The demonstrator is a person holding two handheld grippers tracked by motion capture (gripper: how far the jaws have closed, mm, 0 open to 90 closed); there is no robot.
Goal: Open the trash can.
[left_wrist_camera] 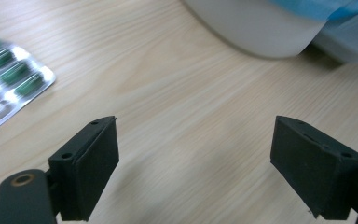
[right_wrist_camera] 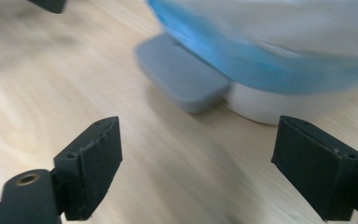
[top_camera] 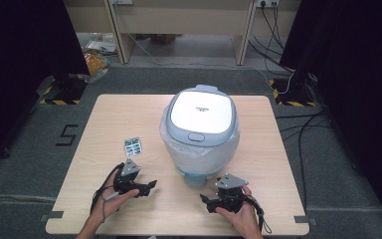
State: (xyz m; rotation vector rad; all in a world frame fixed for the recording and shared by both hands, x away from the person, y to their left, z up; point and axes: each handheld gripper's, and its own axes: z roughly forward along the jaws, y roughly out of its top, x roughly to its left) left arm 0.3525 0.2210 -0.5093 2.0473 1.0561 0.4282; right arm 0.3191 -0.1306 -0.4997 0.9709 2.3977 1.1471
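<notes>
Hovering low over the near tabletop (top_camera: 144,214), the left gripper (top_camera: 151,185) is standing wide open with nothing between its jaws, and the right gripper (top_camera: 205,200) is likewise gaping, empty, near the bin's grey pedal (right_wrist_camera: 182,79). Just beyond the left gripper a blister pack (top_camera: 133,146) of green capsules is lying flat. Farther back, the lidded bin (top_camera: 199,130), lined with a bag, is sitting mid-tabletop.
</notes>
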